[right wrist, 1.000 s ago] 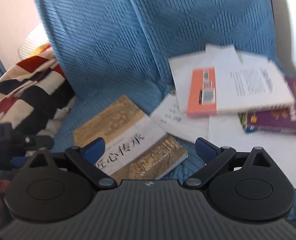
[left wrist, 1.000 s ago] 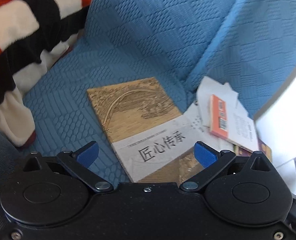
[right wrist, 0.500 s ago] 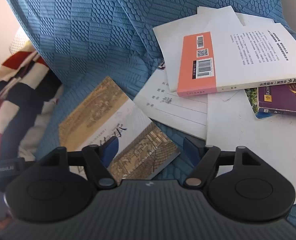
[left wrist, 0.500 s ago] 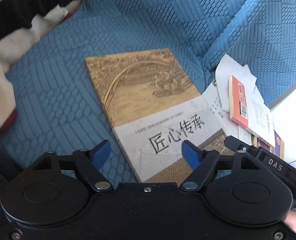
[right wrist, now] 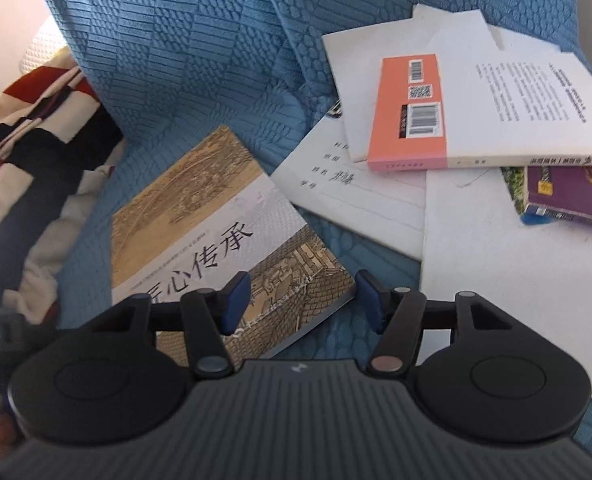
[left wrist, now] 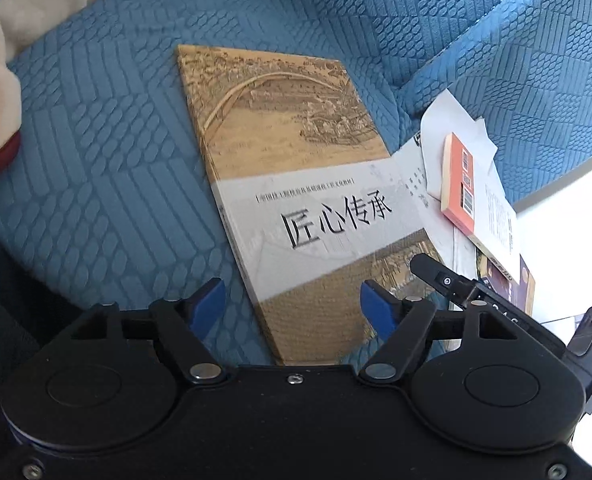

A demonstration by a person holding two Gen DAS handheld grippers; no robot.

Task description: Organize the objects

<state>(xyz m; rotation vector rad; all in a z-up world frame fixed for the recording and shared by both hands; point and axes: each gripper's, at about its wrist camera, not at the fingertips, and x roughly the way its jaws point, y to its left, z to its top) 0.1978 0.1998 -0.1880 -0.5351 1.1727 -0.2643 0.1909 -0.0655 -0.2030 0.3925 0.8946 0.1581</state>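
A tan book with a white title band (left wrist: 304, 200) lies flat on the blue sofa seat (left wrist: 107, 184); it also shows in the right wrist view (right wrist: 207, 236). My left gripper (left wrist: 291, 308) is open and empty, its blue pads straddling the book's near end. My right gripper (right wrist: 302, 300) is open and empty over the book's near right corner. An orange-and-white book (right wrist: 468, 116) lies on loose white papers (right wrist: 360, 204) to the right, with a purple book (right wrist: 568, 196) beside it.
A striped black, white and red blanket (right wrist: 27, 160) is bunched at the left of the seat. The sofa backrest (right wrist: 199, 32) rises behind the books. The right gripper's finger (left wrist: 444, 280) shows at the right of the left wrist view.
Both grippers have moved down and closer to the tan book. Both have narrowed their jaws a little but stay open.
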